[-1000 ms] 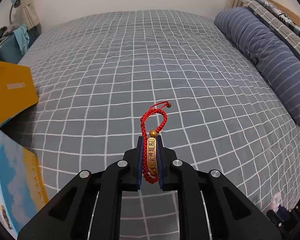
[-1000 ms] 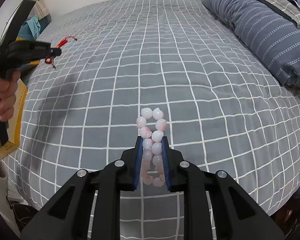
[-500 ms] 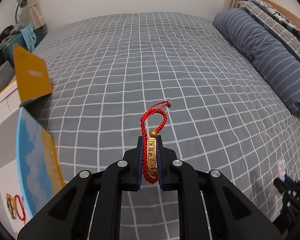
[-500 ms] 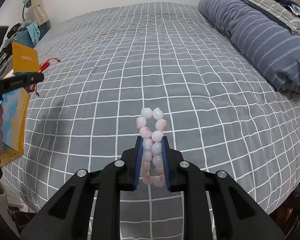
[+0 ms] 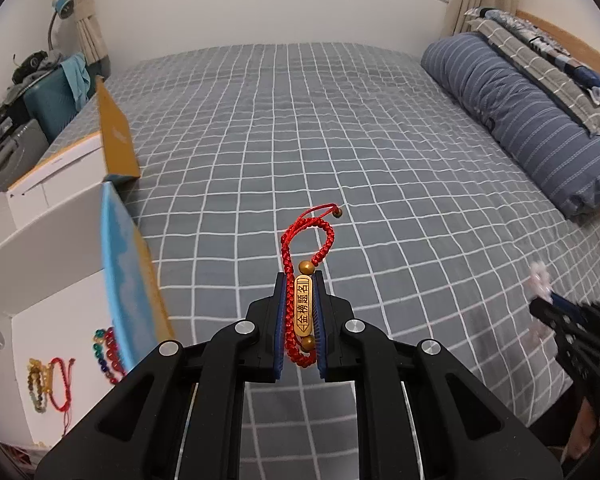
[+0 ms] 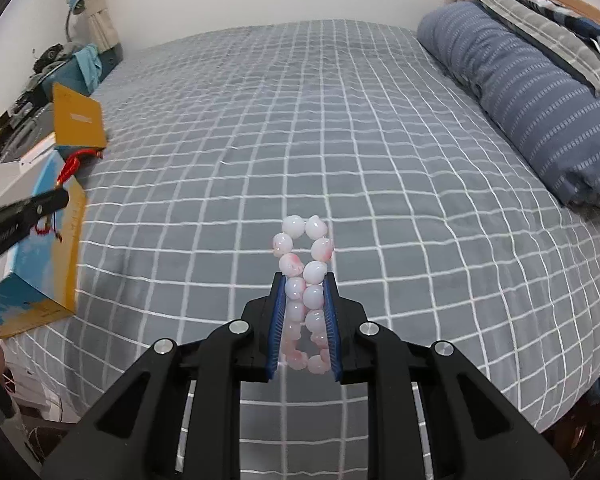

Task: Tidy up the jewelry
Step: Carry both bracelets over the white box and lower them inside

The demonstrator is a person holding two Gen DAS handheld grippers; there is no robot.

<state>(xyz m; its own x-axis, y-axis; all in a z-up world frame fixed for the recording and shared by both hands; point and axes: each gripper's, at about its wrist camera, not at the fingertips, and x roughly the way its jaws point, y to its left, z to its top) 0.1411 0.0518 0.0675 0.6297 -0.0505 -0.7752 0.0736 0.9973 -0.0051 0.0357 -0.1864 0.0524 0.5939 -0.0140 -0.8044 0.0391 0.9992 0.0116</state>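
My left gripper (image 5: 299,280) is shut on a red braided cord bracelet (image 5: 306,256) with a gold bar charm, held above the bed. My right gripper (image 6: 304,280) is shut on a pink-white bead bracelet (image 6: 304,264). An open box (image 5: 60,280) with white inner walls and blue-yellow flaps stands at the bed's left edge. Several bracelets (image 5: 52,372) lie on its floor. In the right wrist view the left gripper (image 6: 62,196) with the red bracelet (image 6: 70,166) hangs over the box (image 6: 44,272). The right gripper (image 5: 540,300) shows blurred at the left wrist view's right edge.
The bed (image 5: 340,140) has a grey checked cover. A blue striped bolster (image 5: 520,112) and folded blankets lie along its right side. A teal case, clutter and a lamp (image 5: 60,4) stand at the far left beside the bed.
Both grippers have drawn back and toward the left. The open box has come into the left wrist view, with the bracelets in it. Both grips are unchanged.
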